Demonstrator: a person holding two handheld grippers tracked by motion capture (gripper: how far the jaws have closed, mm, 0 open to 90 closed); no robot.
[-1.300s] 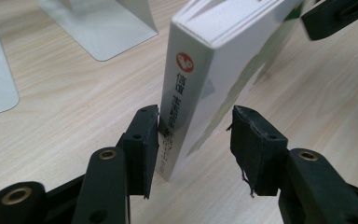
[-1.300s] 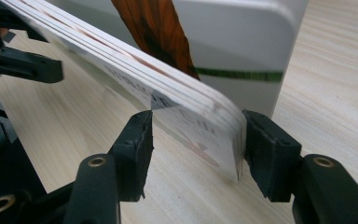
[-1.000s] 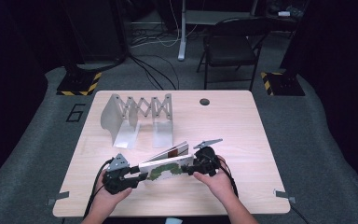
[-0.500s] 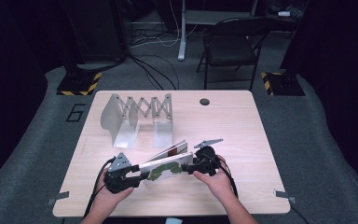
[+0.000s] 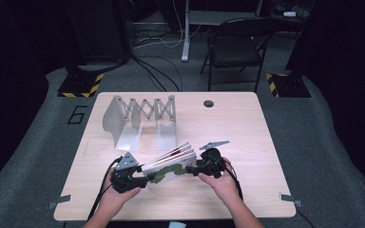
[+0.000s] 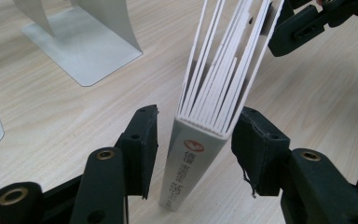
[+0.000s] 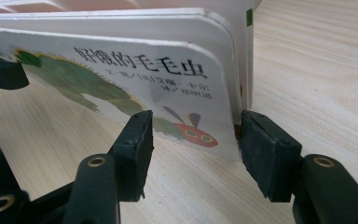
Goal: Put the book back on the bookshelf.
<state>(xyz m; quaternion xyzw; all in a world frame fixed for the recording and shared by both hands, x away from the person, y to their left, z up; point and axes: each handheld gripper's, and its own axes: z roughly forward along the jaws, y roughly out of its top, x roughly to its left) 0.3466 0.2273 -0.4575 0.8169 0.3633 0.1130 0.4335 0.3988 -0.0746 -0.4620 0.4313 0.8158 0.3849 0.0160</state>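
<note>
A white board book with a green caterpillar on its cover stands on edge on the table, pages fanned. My left gripper straddles its spine. Its jaws have just been opening. The left gripper is open, with a gap between one pad and the spine while the other pad rests against the back cover. My right gripper holds the other end. Its jaws have just been closing, and the right gripper is shut on the book's cover and pages.
A metal folding bookend rack stands behind the book, and its base plates lie just beyond my left jaws. The wooden table has a cable hole at the back. A folding chair stands past the far edge.
</note>
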